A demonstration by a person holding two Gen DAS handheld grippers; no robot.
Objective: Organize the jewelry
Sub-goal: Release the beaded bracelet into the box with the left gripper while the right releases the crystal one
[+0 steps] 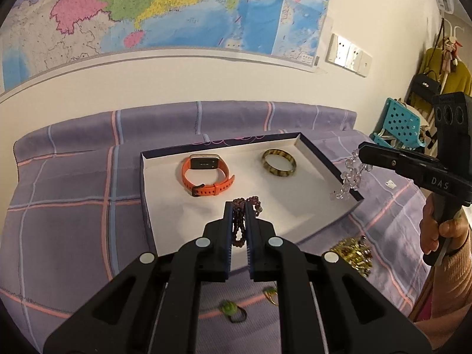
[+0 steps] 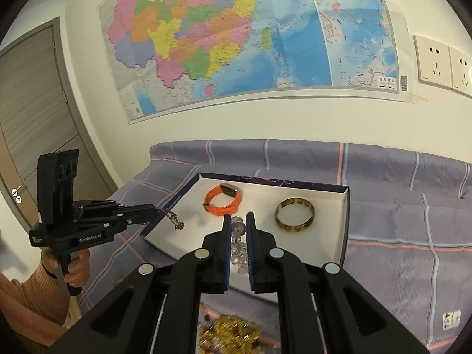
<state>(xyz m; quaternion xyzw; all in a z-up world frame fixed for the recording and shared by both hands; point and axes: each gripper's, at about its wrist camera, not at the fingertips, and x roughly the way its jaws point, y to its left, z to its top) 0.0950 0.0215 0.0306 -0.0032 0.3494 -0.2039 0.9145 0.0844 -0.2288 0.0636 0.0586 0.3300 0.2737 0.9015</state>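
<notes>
Two handheld grippers hover over a shallow white-lined box (image 1: 165, 183) lying on a purple checked bedspread (image 1: 73, 200). The left gripper (image 1: 239, 221) has its fingers nearly together, pinching a dark red bead bracelet (image 1: 240, 218) that loops out between them, above the near edge of the box. The right gripper (image 2: 238, 230) is likewise narrowed onto a string of clear crystal beads (image 2: 239, 244), which dangles from its tips above the box's right side. Both strands seem to be held high so they hang free and can be lowered into the box without tangling.

Already inside the box lie an orange watch (image 1: 206, 177) toward the back left and a mottled brown bangle (image 1: 278, 162) toward the back right, well apart. The front of the box floor is bare, likely the spot for the two strands.

Outside the box, on the bedspread near the person, rest a pile of gold jewelry (image 1: 354, 253) and two small green pieces (image 1: 230, 308), probably still to be sorted. The box's raised rim stands between them and the inside. A colourful map (image 2: 236, 35) hangs on the wall behind.
</notes>
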